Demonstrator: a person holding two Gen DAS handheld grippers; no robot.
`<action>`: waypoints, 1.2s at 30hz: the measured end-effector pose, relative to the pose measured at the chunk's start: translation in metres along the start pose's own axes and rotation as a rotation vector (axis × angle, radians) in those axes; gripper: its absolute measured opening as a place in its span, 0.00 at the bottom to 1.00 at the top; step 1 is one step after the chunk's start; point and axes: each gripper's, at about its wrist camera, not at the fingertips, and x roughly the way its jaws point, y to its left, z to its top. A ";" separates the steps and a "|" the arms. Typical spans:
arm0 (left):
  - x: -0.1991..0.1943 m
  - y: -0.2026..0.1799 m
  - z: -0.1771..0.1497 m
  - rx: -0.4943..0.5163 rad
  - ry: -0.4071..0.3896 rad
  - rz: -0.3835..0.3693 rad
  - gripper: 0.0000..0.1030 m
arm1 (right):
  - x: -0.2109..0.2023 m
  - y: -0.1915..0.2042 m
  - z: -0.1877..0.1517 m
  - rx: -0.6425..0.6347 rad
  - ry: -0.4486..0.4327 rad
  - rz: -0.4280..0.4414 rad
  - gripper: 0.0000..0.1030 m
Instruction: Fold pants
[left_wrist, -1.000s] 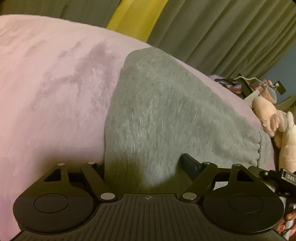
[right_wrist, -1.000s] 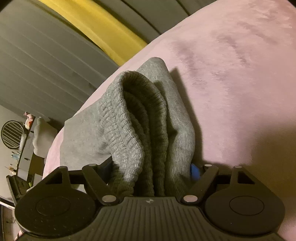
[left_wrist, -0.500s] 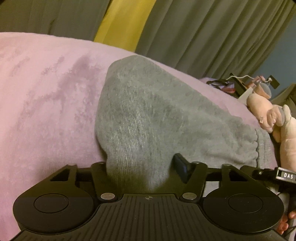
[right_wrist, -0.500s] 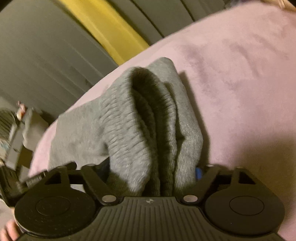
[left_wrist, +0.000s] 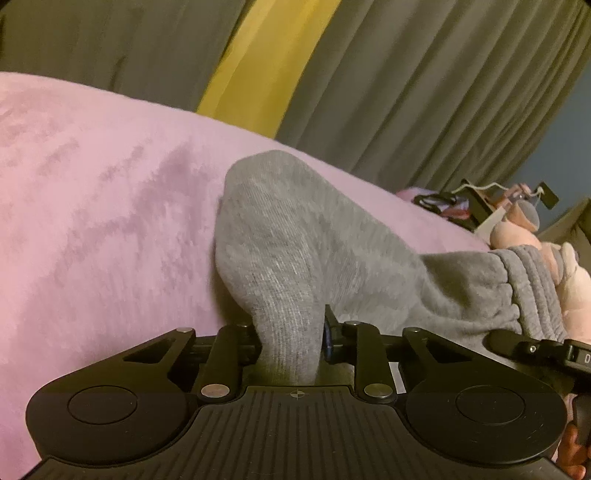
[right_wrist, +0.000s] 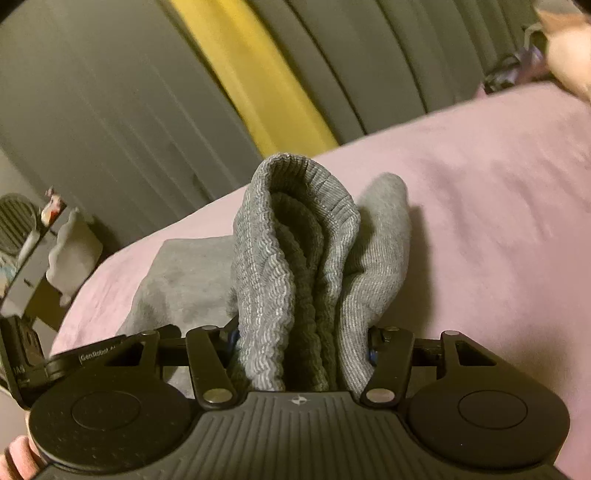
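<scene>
A pink plush blanket (left_wrist: 110, 229) covers the bed and fills the near and middle ground in both wrist views. Grey-green curtains (left_wrist: 424, 92) hang along the far side, with a yellow strip (left_wrist: 266, 55) between them.

The grey pants (left_wrist: 303, 240) lie on the blanket, partly lifted off it at the near edge. In the left wrist view the fabric rises from the blanket in a rounded hump and narrows to a single pinched fold at the near end. The ribbed waistband (left_wrist: 532, 280) is bunched at the right.

The left gripper (left_wrist: 291, 339) is closed to a narrow gap on that pinched fold of the pants. The right gripper (right_wrist: 301, 350) is clamped on a thicker bundle: the ribbed waistband (right_wrist: 295, 258), doubled over on itself, plus a layer of plain grey fabric to its right. The remainder of the pants (right_wrist: 184, 277) lies flat on the blanket to the left of that bundle.

A pink soft toy (left_wrist: 517, 229) sits at the far right edge of the bed, touching the waistband region in the left wrist view. Dark clutter behind it is too small to identify.
</scene>
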 end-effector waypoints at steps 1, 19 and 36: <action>0.000 0.000 0.002 0.000 0.000 -0.001 0.24 | -0.001 0.003 0.001 -0.009 0.001 0.004 0.55; -0.006 -0.017 0.032 0.013 -0.120 0.075 0.28 | -0.006 0.003 0.026 -0.041 -0.102 0.016 0.56; -0.008 -0.012 -0.025 0.120 0.109 0.303 0.96 | -0.003 -0.040 -0.048 -0.174 -0.002 -0.273 0.95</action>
